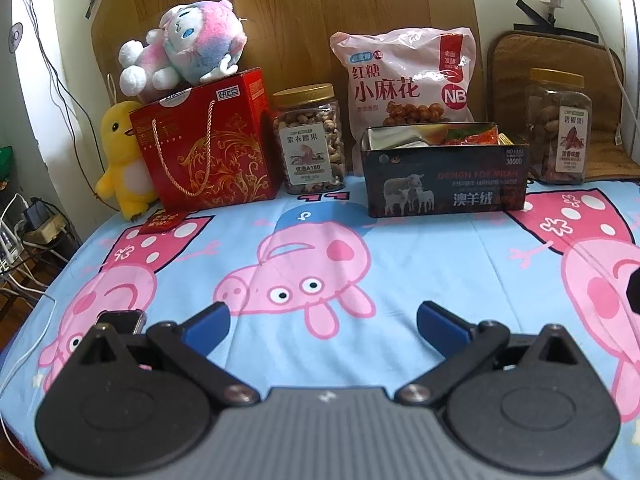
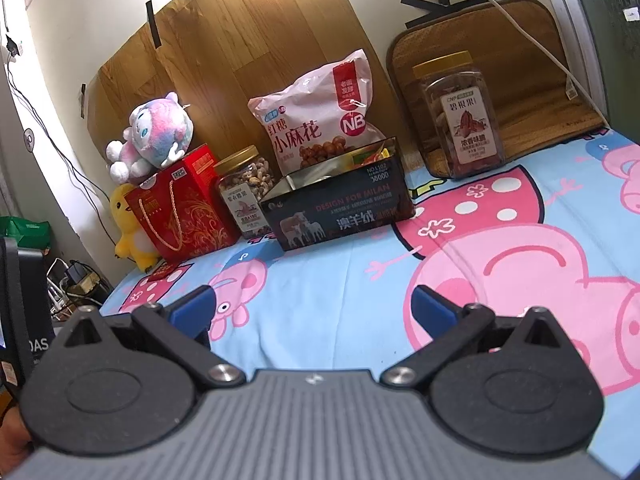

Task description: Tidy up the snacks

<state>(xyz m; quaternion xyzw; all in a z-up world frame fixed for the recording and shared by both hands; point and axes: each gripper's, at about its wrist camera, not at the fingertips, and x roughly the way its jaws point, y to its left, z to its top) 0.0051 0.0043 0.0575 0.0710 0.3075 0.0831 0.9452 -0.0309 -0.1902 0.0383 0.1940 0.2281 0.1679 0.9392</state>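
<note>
Behind black tin [image 1: 444, 184] "DESIGN FOR MILAN": pink bag [image 1: 404, 76] "NB"; both claws wide.

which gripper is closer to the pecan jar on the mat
Right, as far as the views show. The right gripper faces the pecan jar ahead to its right; the left gripper sees it farther right.

A blue sheet [image 1: 420, 264] with pink cartoon pigs covered the bed. At the far side, a wood board [image 1: 304, 20] leaned on a pale wall [image 2: 80, 20], held by strips of black tape [image 2: 154, 24]. To the far right, a brown mat [image 2: 520, 60] stood against the wall. A white cord [image 2: 520, 28] hung across it. Low on the left, plugs and wires [image 1: 36, 224] lay on the floor. Bright light came from above.
</note>
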